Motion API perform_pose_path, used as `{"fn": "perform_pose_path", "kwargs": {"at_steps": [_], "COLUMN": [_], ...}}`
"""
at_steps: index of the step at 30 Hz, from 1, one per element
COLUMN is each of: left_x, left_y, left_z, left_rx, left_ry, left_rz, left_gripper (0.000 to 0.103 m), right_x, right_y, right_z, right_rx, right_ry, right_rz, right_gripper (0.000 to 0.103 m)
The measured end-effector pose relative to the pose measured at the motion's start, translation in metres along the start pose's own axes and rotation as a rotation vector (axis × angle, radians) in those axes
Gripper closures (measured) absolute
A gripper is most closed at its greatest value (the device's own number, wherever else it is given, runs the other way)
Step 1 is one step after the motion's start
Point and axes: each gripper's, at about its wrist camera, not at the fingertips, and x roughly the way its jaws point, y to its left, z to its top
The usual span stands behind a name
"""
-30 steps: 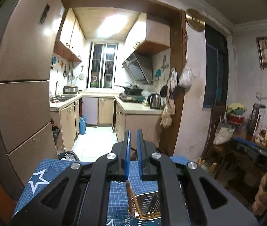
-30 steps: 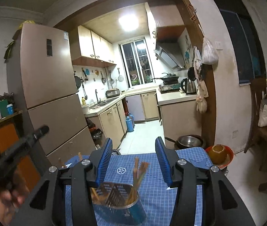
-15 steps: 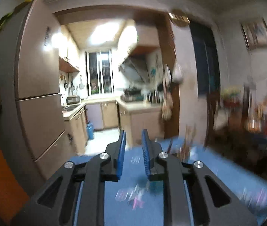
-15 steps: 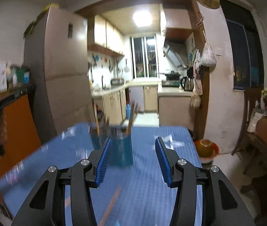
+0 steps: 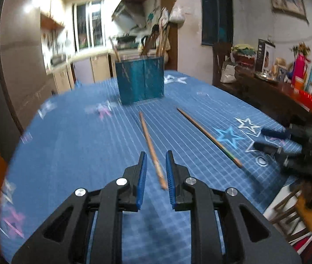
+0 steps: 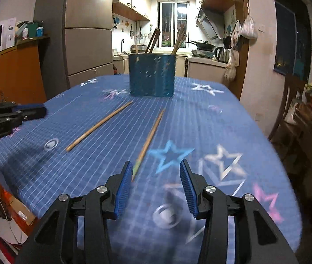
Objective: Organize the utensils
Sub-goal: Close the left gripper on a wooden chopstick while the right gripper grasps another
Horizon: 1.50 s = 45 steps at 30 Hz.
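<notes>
Blue tablecloth (image 6: 200, 118) holds two loose chopsticks (image 5: 151, 147) before a utensil holder (image 6: 152, 74); both claws (image 5: 155, 169) (image 6: 156, 180) spread, empty.

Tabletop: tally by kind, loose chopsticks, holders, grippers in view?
Loose chopsticks on the cloth: 2, left chopstick and right chopstick
Utensil holder: 1, blue; sticks inside too blurred to count
Grippers: 2, left gripper and right gripper, both open
Total: 5
</notes>
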Motion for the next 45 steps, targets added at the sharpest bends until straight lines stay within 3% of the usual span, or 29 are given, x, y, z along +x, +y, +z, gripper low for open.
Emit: {"fn": "perform_pose_path", "kwargs": {"at_steps": [3, 12, 19, 23, 26, 33, 38, 40, 42, 45], "left_x": [0.016, 0.049, 0.057, 0.059, 0.061, 0.061, 0.06, 0.06, 0.06, 0.057], "left_y": [-0.003, -0.008, 0.002, -0.007, -0.015, -0.017, -0.019, -0.02, -0.019, -0.008], "left_z": [-0.013, -0.027, -0.027, -0.028, -0.028, -0.028, -0.028, -0.028, -0.028, -0.027], "left_rx": [-0.019, -0.091, -0.15, -0.103, -0.062, -0.062, -0.067, -0.067, -0.073, -0.133], "left_ry": [0.027, 0.112, 0.149, 0.166, 0.172, 0.168, 0.166, 0.168, 0.169, 0.186], "left_rz": [0.042, -0.014, 0.019, 0.039, 0.08, 0.098, 0.108, 0.112, 0.114, 0.092], "left_gripper": [0.087, 0.087, 0.085, 0.078, 0.078, 0.077, 0.078, 0.078, 0.093, 0.098], "right_x": [-0.001, 0.022, 0.027, 0.026, 0.028, 0.025, 0.023, 0.024, 0.024, 0.022], "right_y": [0.013, 0.019, 0.018, 0.017, 0.019, 0.024, 0.028, 0.027, 0.022, 0.018], "right_z": [-0.011, -0.02, -0.022, -0.022, -0.023, -0.029, -0.033, -0.033, -0.032, -0.029], "right_rx": [-0.003, 0.041, 0.067, 0.077, 0.07, 0.057, 0.063, 0.088, 0.119, 0.144], "right_ry": [-0.015, 0.052, 0.062, 0.058, 0.047, 0.014, -0.003, -0.003, -0.001, 0.014], "right_rz": [-0.016, -0.008, 0.0, -0.005, -0.019, -0.045, -0.022, -0.012, 0.004, 0.017], "right_gripper": [0.059, 0.074, 0.076, 0.076, 0.076, 0.077, 0.093, 0.094, 0.095, 0.096]}}
